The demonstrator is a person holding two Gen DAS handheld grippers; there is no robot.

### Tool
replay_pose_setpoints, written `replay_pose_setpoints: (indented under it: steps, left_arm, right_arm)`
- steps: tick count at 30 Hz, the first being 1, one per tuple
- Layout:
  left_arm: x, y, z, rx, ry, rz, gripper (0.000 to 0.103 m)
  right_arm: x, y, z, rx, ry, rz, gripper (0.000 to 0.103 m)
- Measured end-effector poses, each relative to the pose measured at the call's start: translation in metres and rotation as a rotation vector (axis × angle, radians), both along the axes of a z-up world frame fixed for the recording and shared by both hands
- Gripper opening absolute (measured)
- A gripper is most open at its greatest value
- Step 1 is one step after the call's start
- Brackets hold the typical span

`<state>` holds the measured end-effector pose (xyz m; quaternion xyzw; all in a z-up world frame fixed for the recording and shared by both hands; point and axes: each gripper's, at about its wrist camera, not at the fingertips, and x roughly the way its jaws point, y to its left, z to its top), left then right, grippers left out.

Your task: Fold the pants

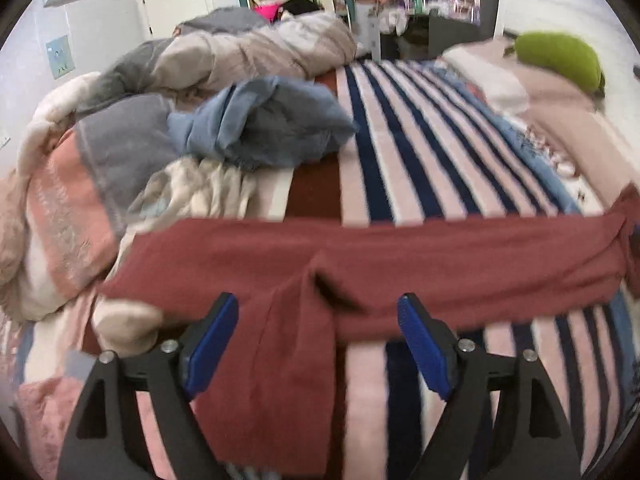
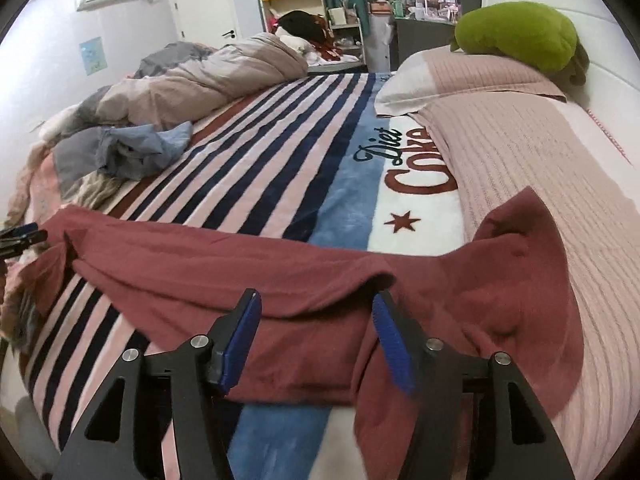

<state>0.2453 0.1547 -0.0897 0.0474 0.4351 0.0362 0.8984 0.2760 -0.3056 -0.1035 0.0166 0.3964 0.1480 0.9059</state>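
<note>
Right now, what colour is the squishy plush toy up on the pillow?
Lime green. The plush toy shows best in the right wrist view, resting on the pink pillow.

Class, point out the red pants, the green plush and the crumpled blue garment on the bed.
red pants (image 2: 248,276), right wrist view, flat middle of the cloth
green plush (image 2: 516,34), right wrist view, top of its body
blue garment (image 1: 264,124), left wrist view, centre of the heap

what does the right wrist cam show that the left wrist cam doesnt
Only the right wrist view shows the Diet Coke lettering and red star on the blanket, plus the left gripper at the far edge. Only the left wrist view shows the pants' hanging end between its own open fingers. Both share the red pants across the striped blanket, the blue garment, the green plush and open jaws.
</note>
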Motion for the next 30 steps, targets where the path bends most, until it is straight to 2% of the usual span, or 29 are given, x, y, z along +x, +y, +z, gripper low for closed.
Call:
replay_pose_setpoints:
  steps: [3,6,9,11,12,17,18,20,22,30]
  left_arm:
    - [-0.015,-0.002,-0.023,0.007,0.067,-0.015,0.079]
    - [-0.024,-0.007,-0.053,0.052,0.13,-0.016,0.079]
    - [-0.025,-0.011,-0.072,0.085,0.157,-0.005,0.076]
    - [-0.025,-0.013,-0.079,0.122,0.155,0.005,0.068]
    - [-0.024,-0.013,-0.081,0.129,0.158,0.011,0.059]
    - [-0.02,-0.011,-0.081,0.123,0.16,0.03,0.031]
    - [-0.02,-0.009,-0.082,0.121,0.162,0.034,0.022]
    - [-0.019,-0.008,-0.082,0.108,0.167,0.039,0.018]
    - [-0.019,-0.007,-0.082,0.111,0.168,0.039,0.007]
    - [-0.022,-0.006,-0.072,0.114,0.149,0.046,0.002]
  right_arm:
    - [-0.009,0.003,0.001,0.016,0.004,0.009,0.054]
    - [-0.015,0.007,0.001,0.044,0.005,0.016,0.054]
    - [-0.016,0.011,0.0,0.061,0.015,0.026,0.054]
    - [-0.016,0.013,0.0,0.06,0.018,0.029,0.054]
    - [-0.017,0.014,-0.001,0.058,0.019,0.029,0.054]
    - [-0.017,0.019,-0.003,0.059,0.029,0.03,0.054]
    - [-0.017,0.019,-0.004,0.058,0.032,0.03,0.054]
    - [-0.016,0.02,-0.005,0.059,0.037,0.032,0.054]
    - [-0.015,0.021,-0.006,0.063,0.041,0.033,0.054]
    - [-0.014,0.022,-0.008,0.07,0.051,0.029,0.054]
